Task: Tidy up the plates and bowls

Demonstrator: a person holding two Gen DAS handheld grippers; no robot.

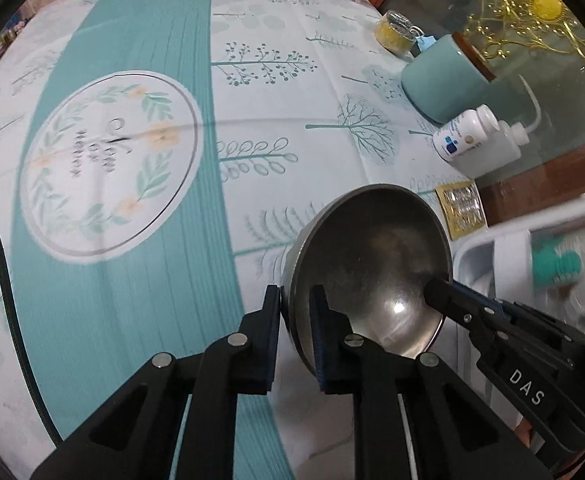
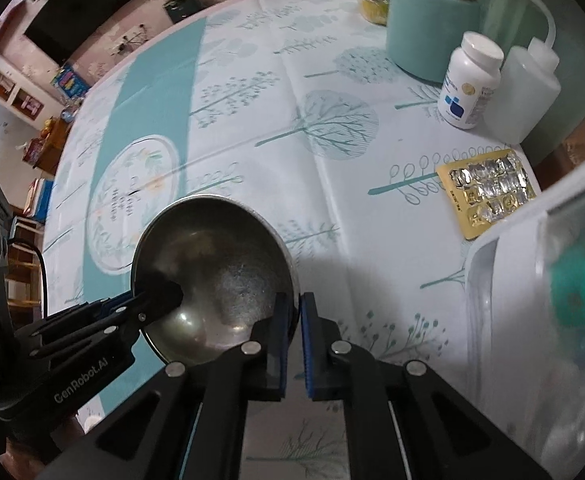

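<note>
A steel bowl (image 1: 368,268) sits on the tree-printed tablecloth (image 1: 312,92), with the flower-wreath plate (image 1: 108,160) well apart on the teal stripe. The left gripper (image 1: 295,304) pinches one side of the bowl's rim, one finger inside and one outside, and the right gripper (image 2: 295,312) pinches the opposite side likewise. "DAS" reads on the right gripper's body in the left view, "GenRobot.AI" on the left gripper's body in the right view; beyond the bowl stand a white pill bottle (image 2: 468,84) whose label is too blurred to read, a teal jar (image 2: 424,28) and a gold blister pack (image 2: 488,196).
</note>
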